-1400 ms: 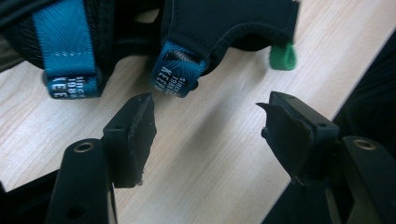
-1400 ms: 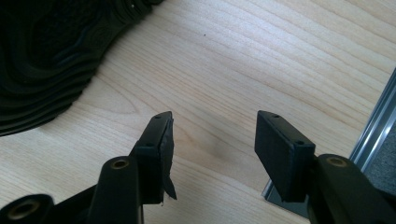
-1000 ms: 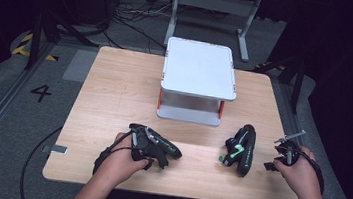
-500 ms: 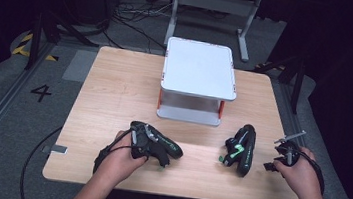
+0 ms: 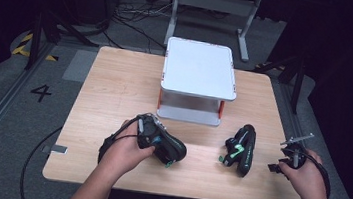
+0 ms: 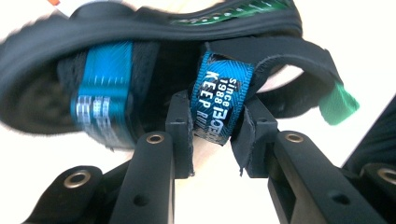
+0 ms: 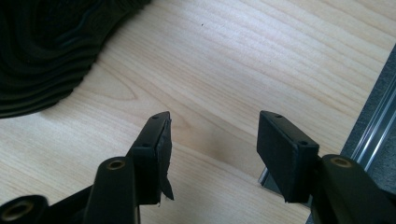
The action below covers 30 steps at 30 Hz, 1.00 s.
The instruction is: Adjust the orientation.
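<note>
Closing in on a strap, the left gripper (image 6: 215, 140) has just been narrowing its jaws, and in the left gripper view the pads now press from both sides on the blue woven strap (image 6: 220, 100) of a black sandal (image 5: 164, 146). In the high view that sandal sits at lower centre-left of the frame under the person's left hand (image 5: 121, 151), and compared with a second ago it seems tipped up off the wooden table (image 5: 115, 87), though the view is too coarse to say whether it has fully left the surface. I judge this to mean the grasp is made and the lift toward the white two-tier rack (image 5: 198, 74) at centre can start.

White lettering on the strap reads "since 1988" and "KEEP", with a further word cut off behind the jaw.

Farther right, the second sandal (image 5: 240, 148) lies flat on the table. At the lower right edge the right gripper (image 7: 212, 140) hangs with its jaws apart and nothing between them, only bare wood beneath; the dark sole (image 7: 46, 51) of that sandal fills its view's upper left corner.
</note>
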{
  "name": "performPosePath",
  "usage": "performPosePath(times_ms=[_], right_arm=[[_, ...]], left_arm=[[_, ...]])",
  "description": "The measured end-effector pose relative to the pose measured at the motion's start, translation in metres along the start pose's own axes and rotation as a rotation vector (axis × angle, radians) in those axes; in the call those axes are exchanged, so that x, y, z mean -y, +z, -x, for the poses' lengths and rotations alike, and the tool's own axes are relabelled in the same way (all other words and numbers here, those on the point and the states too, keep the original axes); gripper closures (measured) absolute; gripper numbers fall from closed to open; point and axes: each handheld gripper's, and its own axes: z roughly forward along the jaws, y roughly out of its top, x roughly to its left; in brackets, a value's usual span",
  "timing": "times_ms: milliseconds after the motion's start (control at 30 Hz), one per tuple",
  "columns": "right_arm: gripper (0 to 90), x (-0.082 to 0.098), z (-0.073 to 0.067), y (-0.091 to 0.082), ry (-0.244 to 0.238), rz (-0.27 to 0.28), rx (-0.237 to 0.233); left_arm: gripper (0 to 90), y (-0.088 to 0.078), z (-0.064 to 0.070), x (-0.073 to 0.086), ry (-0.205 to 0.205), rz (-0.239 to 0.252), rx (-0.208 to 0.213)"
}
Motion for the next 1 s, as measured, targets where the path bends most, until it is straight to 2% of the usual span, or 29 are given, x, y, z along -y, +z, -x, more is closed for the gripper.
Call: performPosePath(times_ms=[100, 133, 167, 200, 333, 533, 667, 733, 833, 900, 933, 1000], right_arm=[[46.0, 0.002, -0.001, 0.000, -0.010, 0.005, -0.010], [45.9, 0.003, -0.001, -0.001, -0.011, 0.009, -0.008], [45.9, 0.003, -0.001, -0.001, -0.011, 0.009, -0.008], [45.8, 0.003, -0.001, 0.000, -0.010, 0.007, -0.008], [45.5, 0.004, -0.001, 0.000, -0.011, 0.005, -0.007], [44.5, 0.005, -0.001, 0.000, -0.010, 0.008, -0.008], [44.0, 0.004, -0.003, 0.002, -0.026, 0.008, -0.019], [44.0, 0.004, -0.003, 0.001, -0.029, 0.020, -0.031], [44.0, 0.004, -0.003, -0.001, -0.028, 0.031, -0.028], [44.0, 0.004, -0.002, -0.002, -0.028, 0.036, -0.032], [44.0, 0.005, -0.001, -0.003, -0.024, 0.036, -0.030], [43.9, 0.005, 0.000, -0.003, -0.020, 0.038, -0.027]], left_arm=[[70.1, -0.002, 0.005, -0.010, 0.008, -0.024, 0.031], [70.1, 0.003, 0.009, -0.015, 0.028, -0.043, 0.031], [70.2, 0.003, 0.009, -0.015, 0.028, -0.043, 0.031], [70.1, 0.012, 0.012, -0.020, 0.038, -0.052, 0.034], [70.1, 0.022, 0.011, -0.027, 0.032, -0.047, 0.020], [68.8, 0.036, 0.012, -0.038, 0.083, -0.031, 0.018], [67.7, 0.045, 0.010, -0.042, 0.086, -0.018, 0.028], [66.8, 0.052, 0.008, -0.049, 0.094, -0.031, 0.043], [63.0, 0.054, 0.010, -0.053, 0.105, -0.026, 0.038], [60.3, 0.052, 0.012, -0.056, 0.118, -0.002, 0.026], [52.5, 0.047, 0.014, -0.057, 0.124, 0.004, 0.009], [50.8, 0.041, 0.017, -0.057, 0.122, 0.007, 0.000]])
